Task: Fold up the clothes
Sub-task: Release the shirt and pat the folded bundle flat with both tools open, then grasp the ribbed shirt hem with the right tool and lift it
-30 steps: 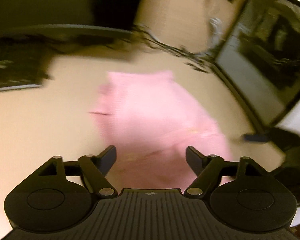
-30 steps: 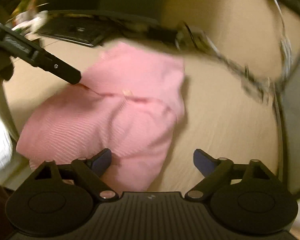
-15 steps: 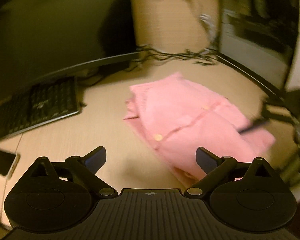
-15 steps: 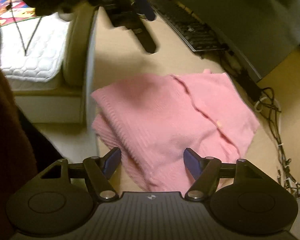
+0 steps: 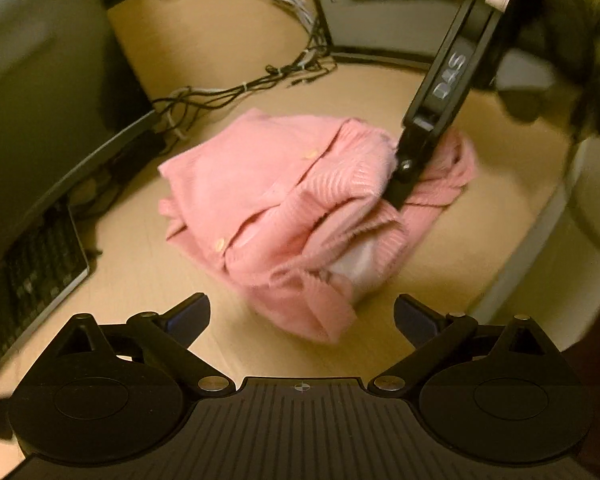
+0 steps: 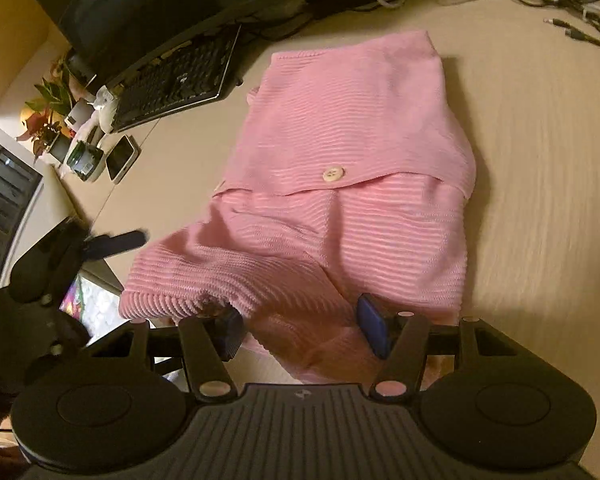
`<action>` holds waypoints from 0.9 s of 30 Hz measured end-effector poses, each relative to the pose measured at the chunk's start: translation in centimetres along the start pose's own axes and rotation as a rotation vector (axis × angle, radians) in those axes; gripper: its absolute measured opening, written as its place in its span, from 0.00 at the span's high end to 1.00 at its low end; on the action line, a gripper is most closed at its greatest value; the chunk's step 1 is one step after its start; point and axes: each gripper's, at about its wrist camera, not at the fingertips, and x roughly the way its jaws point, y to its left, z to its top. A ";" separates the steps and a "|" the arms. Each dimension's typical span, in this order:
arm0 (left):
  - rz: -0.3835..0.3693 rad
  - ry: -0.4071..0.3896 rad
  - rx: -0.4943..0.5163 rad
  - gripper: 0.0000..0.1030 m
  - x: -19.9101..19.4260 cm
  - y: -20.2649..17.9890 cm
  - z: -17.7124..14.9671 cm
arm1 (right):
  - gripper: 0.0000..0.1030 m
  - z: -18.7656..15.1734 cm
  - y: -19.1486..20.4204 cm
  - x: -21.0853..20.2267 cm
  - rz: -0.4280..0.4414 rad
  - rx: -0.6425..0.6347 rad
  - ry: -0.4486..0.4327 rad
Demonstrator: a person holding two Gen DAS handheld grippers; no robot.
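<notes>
Now the right gripper is closing its jaws around the near hem of the pink cardigan, probably to lift it for a fold; the left gripper waits wide open, cardigan just ahead.

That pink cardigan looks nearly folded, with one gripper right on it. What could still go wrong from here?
The right gripper is closing around a bunched edge of the pink cardigan; it might pinch several layers and drag the fold apart.

The near end bulges loosely, so it may flop open again.

The cardigan lies close to the desk edge and could slide off if tugged. The left gripper hangs open, steadying nothing.
</notes>
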 end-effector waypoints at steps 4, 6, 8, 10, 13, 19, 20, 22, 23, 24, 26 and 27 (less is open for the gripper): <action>0.046 -0.008 -0.027 0.02 1.8 0.7 1.2 | 0.33 -3.1 4.3 -0.8 -0.136 -0.285 -0.070; -0.006 -0.020 -0.155 0.02 1.5 2.7 1.9 | 0.16 -5.0 6.5 -1.2 -0.216 -0.501 -0.125; -0.071 -0.025 -0.266 0.02 1.6 4.6 2.3 | 0.15 -7.5 8.0 -1.4 -0.291 -0.718 -0.179; -0.138 -0.031 -0.341 0.02 1.9 6.0 2.5 | 0.15 -9.1 8.9 -0.2 -0.388 -0.861 -0.199; -0.214 -0.054 -0.397 0.02 2.0 7.1 2.8 | 0.32 -9.2 9.1 2.2 -0.498 -0.918 -0.220; -0.214 -0.136 -0.192 0.01 -0.8 7.6 2.2 | 0.70 -0.5 7.1 -1.1 -0.275 -0.356 -0.155; -0.202 -0.155 -0.143 0.00 -1.3 7.5 1.9 | 0.71 0.7 6.6 -1.7 -0.246 -0.286 -0.147; -0.175 -0.187 -0.038 0.00 -2.1 7.2 1.3 | 0.71 2.4 6.0 -2.2 -0.216 -0.191 -0.128; -0.164 -0.203 0.010 0.00 -2.1 6.9 1.1 | 0.71 3.1 5.8 -2.3 -0.206 -0.153 -0.118; -0.154 -0.220 0.050 0.00 -2.0 6.7 1.0 | 0.72 3.6 5.8 -2.3 -0.206 -0.132 -0.107; -0.135 -0.251 0.117 0.00 -1.1 6.3 1.2 | 0.72 4.1 6.8 -1.6 -0.233 -0.149 -0.086; -0.128 -0.266 0.145 0.00 -0.5 6.3 1.3 | 0.73 4.1 7.5 -1.2 -0.253 -0.180 -0.075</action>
